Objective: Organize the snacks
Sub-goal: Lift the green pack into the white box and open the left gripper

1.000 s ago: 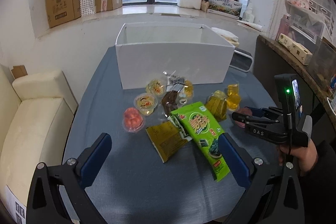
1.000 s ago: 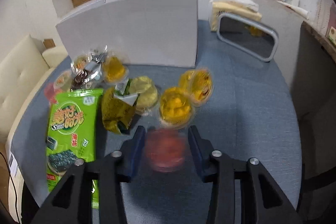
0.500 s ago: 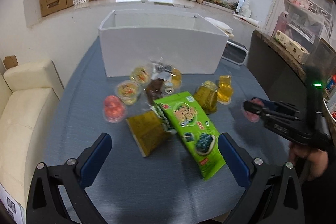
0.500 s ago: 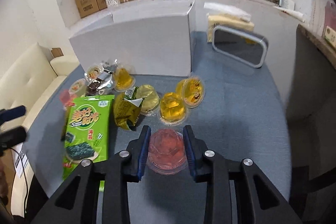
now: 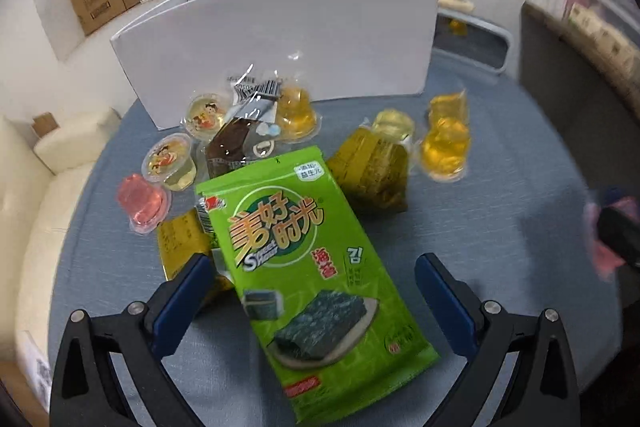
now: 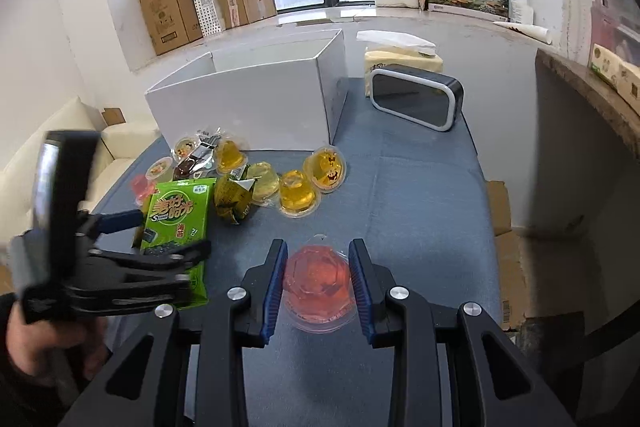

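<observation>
My right gripper [image 6: 318, 253] is shut on a red jelly cup [image 6: 318, 279], which hangs above the blue-grey table [image 6: 420, 211]. In the left wrist view it is a pink blur at the right edge. My left gripper [image 5: 312, 263] stands open low over a green seaweed bag [image 5: 280, 219], one finger on each side, not touching it. Behind the bag lie olive packets [image 5: 372, 167], yellow jelly cups [image 5: 444, 143], a pink cup [image 5: 142, 203], cartoon-lid cups [image 5: 168, 159] and a brown wrapped snack [image 5: 232, 143]. An open white box [image 6: 248, 107] stands behind them.
A black mirror-like device with a white rim [image 6: 416, 101] and a tissue pack [image 6: 400, 55] stand right of the box. Cardboard boxes [image 6: 168, 11] line the window sill. A cream sofa [image 5: 60, 163] is left of the table, a dark counter [image 6: 592, 87] right.
My right gripper closed on the red jelly cup and raised it off the table. My left gripper came down and forward until the green bag lies between its open fingers.
</observation>
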### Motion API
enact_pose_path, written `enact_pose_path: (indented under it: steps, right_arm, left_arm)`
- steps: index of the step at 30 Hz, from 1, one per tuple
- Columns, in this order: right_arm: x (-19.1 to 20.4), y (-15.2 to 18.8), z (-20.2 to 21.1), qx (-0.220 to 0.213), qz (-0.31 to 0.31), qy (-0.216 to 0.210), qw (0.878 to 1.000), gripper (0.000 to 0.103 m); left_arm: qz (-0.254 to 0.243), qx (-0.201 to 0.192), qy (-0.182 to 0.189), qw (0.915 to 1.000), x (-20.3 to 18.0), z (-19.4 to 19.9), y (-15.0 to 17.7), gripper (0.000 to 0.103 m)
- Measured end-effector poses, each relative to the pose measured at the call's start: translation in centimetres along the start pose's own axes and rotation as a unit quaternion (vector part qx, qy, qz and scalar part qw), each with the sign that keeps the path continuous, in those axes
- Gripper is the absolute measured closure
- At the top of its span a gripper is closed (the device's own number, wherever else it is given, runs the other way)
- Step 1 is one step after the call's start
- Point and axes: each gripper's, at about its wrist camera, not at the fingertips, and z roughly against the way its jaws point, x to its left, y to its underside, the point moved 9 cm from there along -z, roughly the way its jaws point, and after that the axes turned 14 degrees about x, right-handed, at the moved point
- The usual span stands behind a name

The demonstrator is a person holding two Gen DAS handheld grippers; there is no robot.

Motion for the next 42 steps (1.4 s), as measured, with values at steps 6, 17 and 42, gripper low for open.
enact_pose_path:
  steps: [6,17,42]
  right_arm:
    - [0.1,0.4,0.0,-0.001,0.002,-0.010,1.000,0.069]
    - [1.5,-0.8,0.4,-0.013,0.014,-0.023,1.000,0.068]
    - [7.6,-24.0,-2.0,-0.071,0.053,-0.025,0.996,0.068]
  left_arm:
    - [-0.005,-0.013,-0.034,0.9993,0.0,0.3,0.0,0.023]
    - [0.002,-0.077,0.055,0.9955,3.2,7.0,0.1,0.026]
    - [0.000,-0.176,0.072,0.9817,14.2,9.9,-23.3,0.025]
